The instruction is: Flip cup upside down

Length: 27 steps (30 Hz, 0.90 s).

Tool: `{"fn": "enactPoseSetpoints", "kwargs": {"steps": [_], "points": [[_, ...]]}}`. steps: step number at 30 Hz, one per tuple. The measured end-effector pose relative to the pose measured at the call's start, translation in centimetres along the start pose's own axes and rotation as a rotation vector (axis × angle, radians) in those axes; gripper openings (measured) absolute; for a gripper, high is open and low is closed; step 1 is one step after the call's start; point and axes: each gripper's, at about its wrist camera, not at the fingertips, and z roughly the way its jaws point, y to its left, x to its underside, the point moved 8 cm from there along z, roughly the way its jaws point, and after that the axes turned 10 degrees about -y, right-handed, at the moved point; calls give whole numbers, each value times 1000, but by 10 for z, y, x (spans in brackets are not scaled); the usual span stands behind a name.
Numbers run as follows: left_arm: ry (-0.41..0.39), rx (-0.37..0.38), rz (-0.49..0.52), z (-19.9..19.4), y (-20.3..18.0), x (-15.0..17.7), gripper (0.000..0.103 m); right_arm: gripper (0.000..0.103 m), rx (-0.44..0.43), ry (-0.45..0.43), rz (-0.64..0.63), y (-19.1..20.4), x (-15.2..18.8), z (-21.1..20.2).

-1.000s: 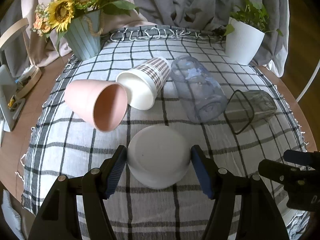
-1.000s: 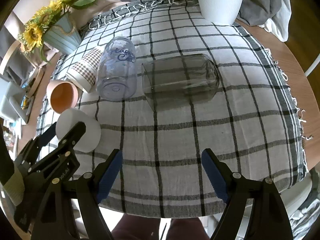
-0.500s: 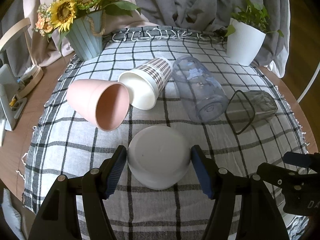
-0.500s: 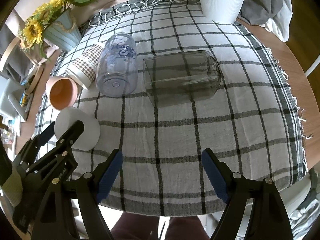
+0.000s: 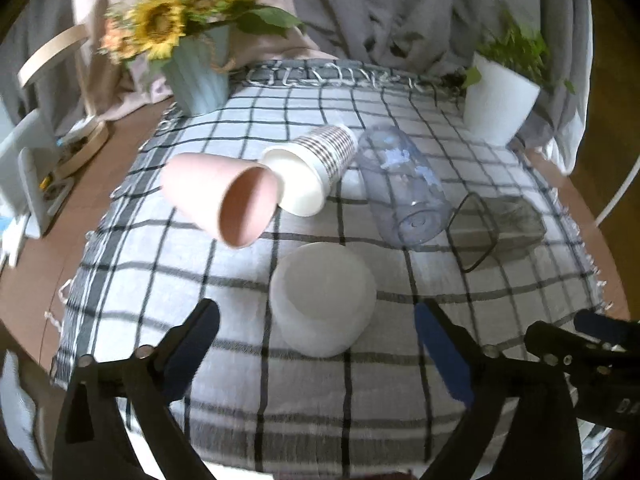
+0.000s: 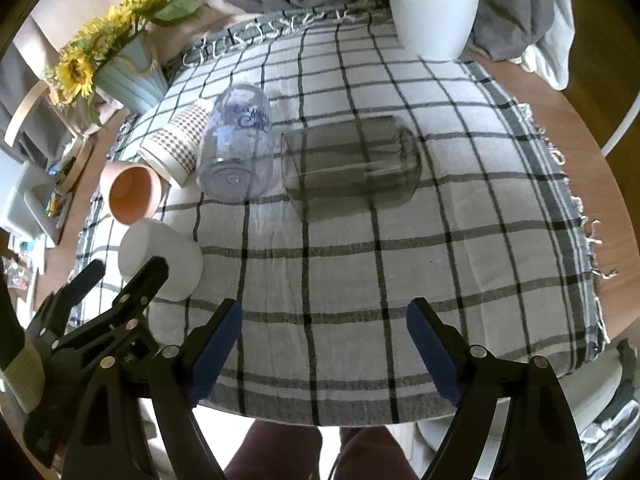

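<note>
The left claw (image 5: pixel 316 340) gapes wide with nothing in it, its blue pads apart from the white cup (image 5: pixel 323 298), which stands upside down on the checked cloth (image 5: pixel 160 272) just ahead. The right claw (image 6: pixel 322 332) is spread wide too, holding nothing. Farther off lie a pink cup (image 5: pixel 218 204), a checked paper cup (image 5: pixel 314 174), a clear jar (image 5: pixel 404 188) and a dark glass (image 6: pixel 352 164).

My left hand-held gripper (image 5: pixel 316 344) has open cloth on both sides of the upturned white cup (image 5: pixel 323 298), which sits just ahead between its spread fingers. Behind it a row blocks the way: pink cup (image 5: pixel 218 204), checked paper cup (image 5: pixel 314 174), clear jar (image 5: pixel 404 190) and dark glass (image 5: pixel 496 228), all lying down. My right hand-held gripper (image 6: pixel 322 350) faces bare surface (image 6: pixel 460 256) up to the glass.
</note>
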Motion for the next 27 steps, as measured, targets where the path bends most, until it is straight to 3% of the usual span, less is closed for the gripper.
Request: {"fn": "enactPoseSetpoints", "kwargs": {"steps": [4,9,17,27], "points": [[-33,-11,-1,-28,9,-5,103,92,24,-49,12,1,2,-22],[-56,-1,-3,-71,21,-9,103,92,12,-109,-12,21,8,-55],[-135,13,9,-141,48,-8,103,92,39,-285,-27,58,27,-126],[-220,13,-10,-211,72,2,103,92,36,-403,3,82,60,-188]]}}
